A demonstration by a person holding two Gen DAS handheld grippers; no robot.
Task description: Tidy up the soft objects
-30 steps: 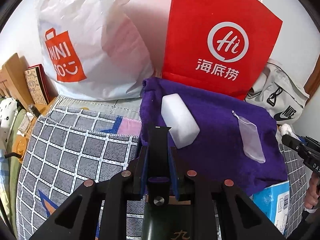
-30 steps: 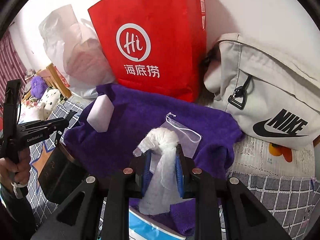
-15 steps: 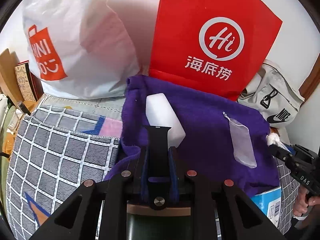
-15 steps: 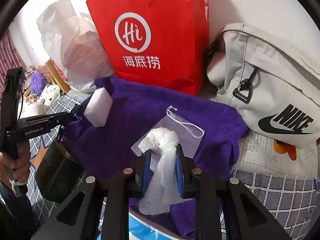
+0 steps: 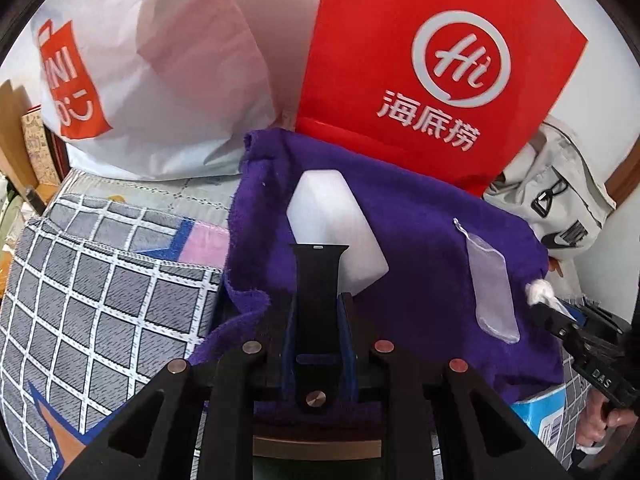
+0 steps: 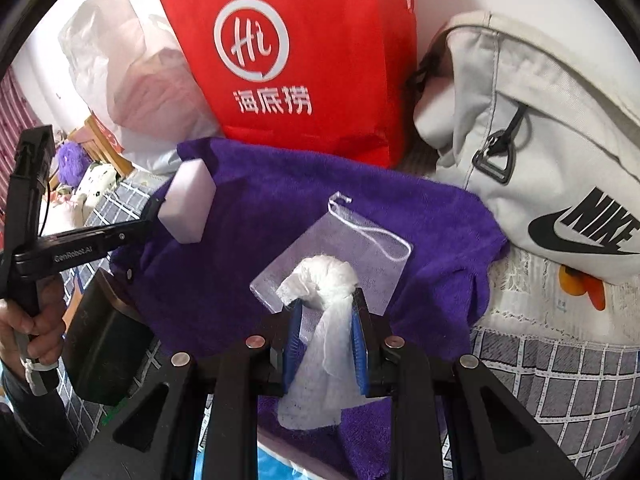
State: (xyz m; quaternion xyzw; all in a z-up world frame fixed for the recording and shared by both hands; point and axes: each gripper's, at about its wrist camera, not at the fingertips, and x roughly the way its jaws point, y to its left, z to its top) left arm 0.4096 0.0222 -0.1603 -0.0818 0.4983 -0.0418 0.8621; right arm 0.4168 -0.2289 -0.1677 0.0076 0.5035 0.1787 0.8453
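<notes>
Right gripper (image 6: 325, 312) clamps a crumpled white tissue wad (image 6: 320, 276) above the clear mesh drawstring pouch (image 6: 340, 256); I'd feed it in slowly while the left gripper (image 5: 318, 300), clamping a black watch strap (image 5: 318, 276), stays beside the pouch

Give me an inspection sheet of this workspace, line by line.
Surface: purple towel spread over a checked blanket.
Job's things: white sponge block and clear mesh drawstring pouch on the towel.
Clutter: red paper bag, white plastic bag, grey Nike bag behind.
Grippers: left gripper shut on a black watch strap; right gripper shut on a white wipe.
Cables: nothing seen.
Surroundings: white wall.
</notes>
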